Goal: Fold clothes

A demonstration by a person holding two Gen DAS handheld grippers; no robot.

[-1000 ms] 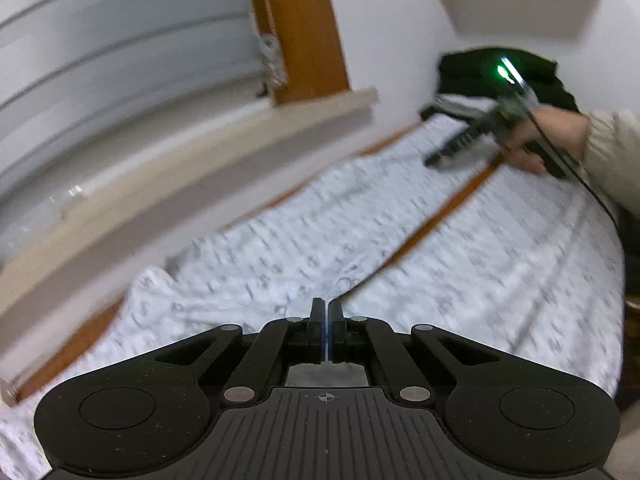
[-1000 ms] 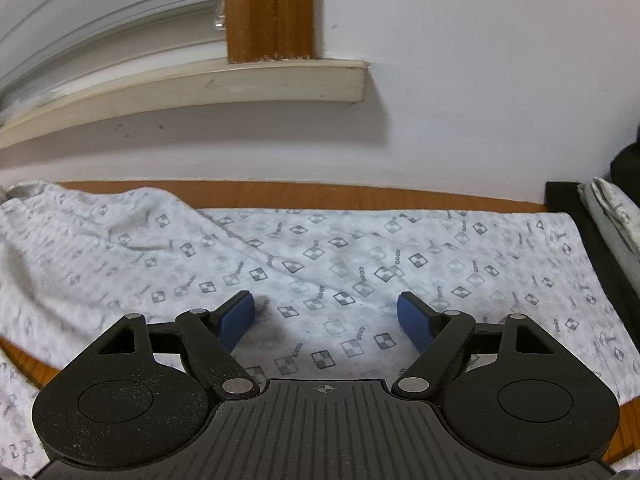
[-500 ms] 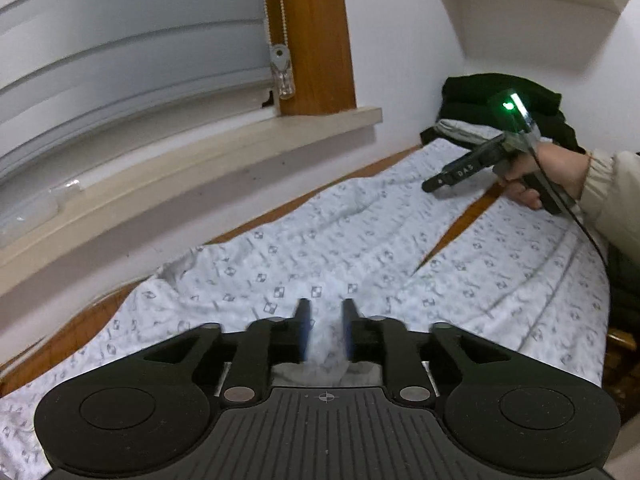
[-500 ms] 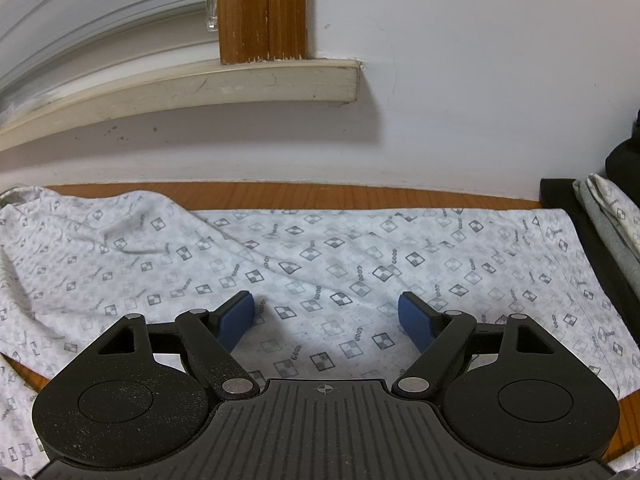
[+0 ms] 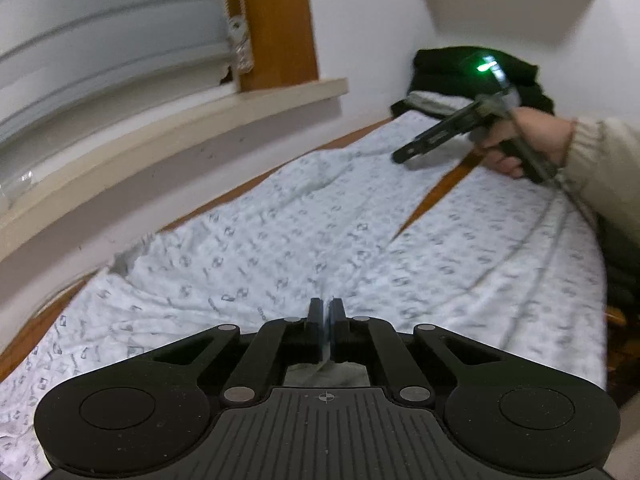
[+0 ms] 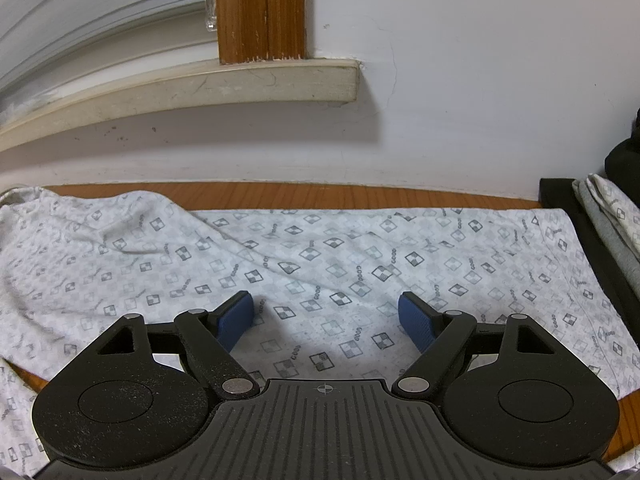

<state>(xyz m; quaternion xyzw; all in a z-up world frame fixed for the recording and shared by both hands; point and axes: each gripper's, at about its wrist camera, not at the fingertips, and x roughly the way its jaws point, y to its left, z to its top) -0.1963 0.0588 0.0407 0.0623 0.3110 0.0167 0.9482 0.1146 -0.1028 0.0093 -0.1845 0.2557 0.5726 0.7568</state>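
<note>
Between left gripper (image 5: 326,320) jaws: fold of patterned pyjama trousers (image 5: 360,240) being pinched, jaws clamping together on crotch fabric, likely anchoring for fold. Right gripper (image 6: 326,316) jaws standing apart, hovering over trouser leg spread on wooden table (image 6: 320,194), holding nothing.

The left gripper (image 5: 326,312) pointed downward with its jaws pressed together, a sliver of cloth pinched between the pads. The right gripper (image 6: 326,314) hovered with its blue pads (image 6: 236,318) spread wide and nothing clamped between them (a bare hand (image 5: 520,144) gripped its handle, a pale sleeve (image 5: 604,168) at the wrist).
</note>
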